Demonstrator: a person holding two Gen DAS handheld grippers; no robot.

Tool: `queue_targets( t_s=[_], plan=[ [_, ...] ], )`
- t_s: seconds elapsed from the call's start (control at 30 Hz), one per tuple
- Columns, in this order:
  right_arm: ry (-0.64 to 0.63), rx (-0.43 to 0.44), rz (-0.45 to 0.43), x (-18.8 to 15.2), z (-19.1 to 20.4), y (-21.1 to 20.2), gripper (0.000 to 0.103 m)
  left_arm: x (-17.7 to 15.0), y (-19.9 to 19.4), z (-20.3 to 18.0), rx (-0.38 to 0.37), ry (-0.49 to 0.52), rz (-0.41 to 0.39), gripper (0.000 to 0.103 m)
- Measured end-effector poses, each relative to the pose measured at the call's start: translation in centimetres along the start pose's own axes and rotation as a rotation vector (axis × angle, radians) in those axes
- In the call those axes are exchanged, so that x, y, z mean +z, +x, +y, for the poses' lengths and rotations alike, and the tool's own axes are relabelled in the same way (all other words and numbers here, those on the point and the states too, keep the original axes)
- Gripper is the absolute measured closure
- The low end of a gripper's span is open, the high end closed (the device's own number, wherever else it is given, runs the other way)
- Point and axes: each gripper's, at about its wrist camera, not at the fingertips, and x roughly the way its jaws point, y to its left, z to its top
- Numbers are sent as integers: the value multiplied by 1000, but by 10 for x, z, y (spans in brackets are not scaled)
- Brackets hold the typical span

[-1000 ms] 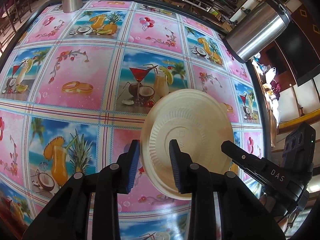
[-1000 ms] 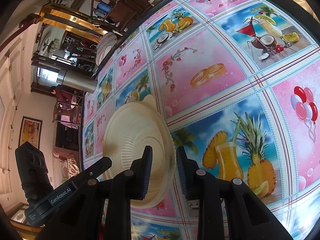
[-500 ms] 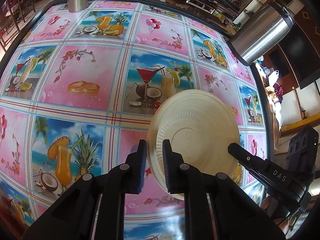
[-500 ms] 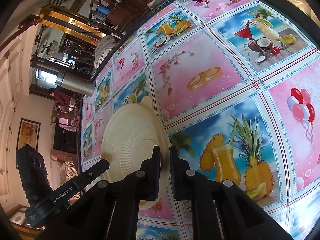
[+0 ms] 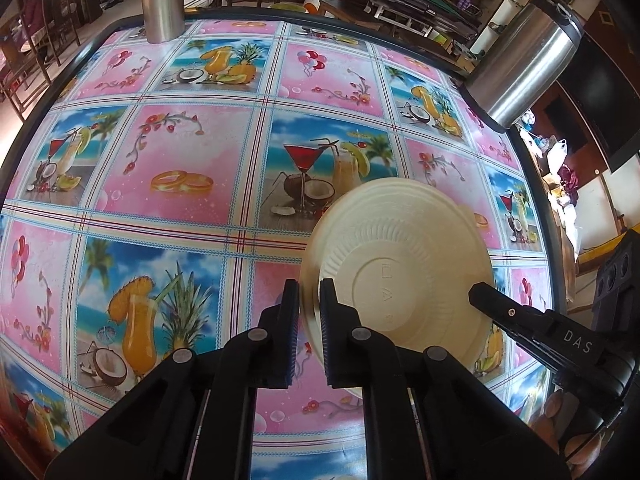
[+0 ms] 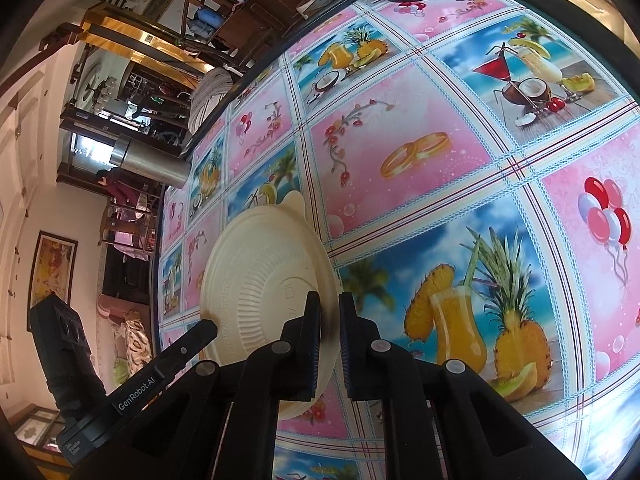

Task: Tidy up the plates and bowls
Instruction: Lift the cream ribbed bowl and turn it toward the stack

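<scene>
A cream disposable plate (image 5: pixel 404 264) hangs bottom-side toward the cameras above the table, tilted on edge. My left gripper (image 5: pixel 309 300) is shut on its left rim. My right gripper (image 6: pixel 329 316) is shut on the opposite rim of the same plate (image 6: pixel 264 280), which has a small tab at its top. Each view shows the other gripper's black finger reaching the plate's far edge. The plate's inner face is hidden.
A table with a pink and blue tropical-print cloth (image 5: pixel 180 152) lies below. A steel flask (image 5: pixel 528 56) stands at the far right edge and a steel cylinder (image 5: pixel 162 0) at the far edge. Chairs and furniture surround the table.
Both grippers have closed from open onto the plate's opposite rims. The plate has lifted slightly and shifted with them.
</scene>
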Motion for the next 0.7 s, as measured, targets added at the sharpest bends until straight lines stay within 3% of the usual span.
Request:
queue_targets(
  t_s=[0.23,0.47,0.7],
  plan=[
    [-11,5,-9,-6,4,-5,93,-17,-25,-1,41,40,-109,95],
    [-79,35,-42,-37,27,-23,94,-41,-73,14,67,54,-244,95],
    [-154,141,-84,-82,63,-54,94,-82,-136,42,112,49,-387,95]
  ],
)
